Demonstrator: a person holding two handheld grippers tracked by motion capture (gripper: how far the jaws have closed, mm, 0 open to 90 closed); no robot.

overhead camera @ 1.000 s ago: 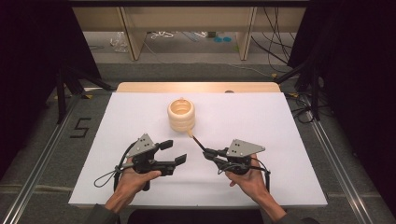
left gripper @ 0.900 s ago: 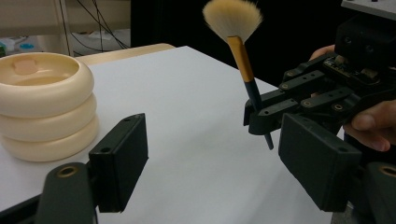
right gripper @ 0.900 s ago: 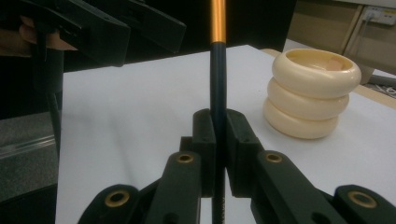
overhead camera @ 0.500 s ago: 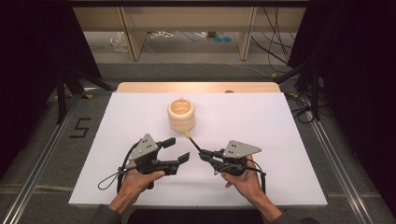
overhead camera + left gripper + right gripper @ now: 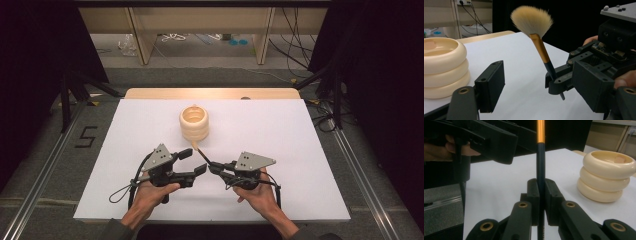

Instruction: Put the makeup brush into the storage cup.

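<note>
Gripping a makeup brush [image 5: 199, 151] by its dark, slim lower handle, the right tool [image 5: 214, 167] is pressing its two matte black jaws tight together on the shaft, just right of the middle of the high view. In the left gripper view the brush [image 5: 541, 47] is showing a soft, fan-shaped head of pale tan bristles near the top centre, a glossy orange-gold ferrule below it, and a black handle whose end is poking out under the right tool [image 5: 555, 82]. Its long axis is standing tilted, bristles up and leaning toward the upper left of that frame; in the high view it is slanting from the tool up and left toward the holder [image 5: 195, 122]. In the right gripper view the brush [image 5: 540, 157] is running straight up the frame's centre.

That holder, a smooth cream piece shaped like three stacked rounded rings with a hollow top, is sitting on the white counter [image 5: 300, 140] above centre, near the bristles but apart from them.

The left tool [image 5: 192, 161], angular black plastic with a grey plate, is standing spread, holding nothing; its jaws have just been closing slightly, and the brush is standing beyond them, untouched.
</note>
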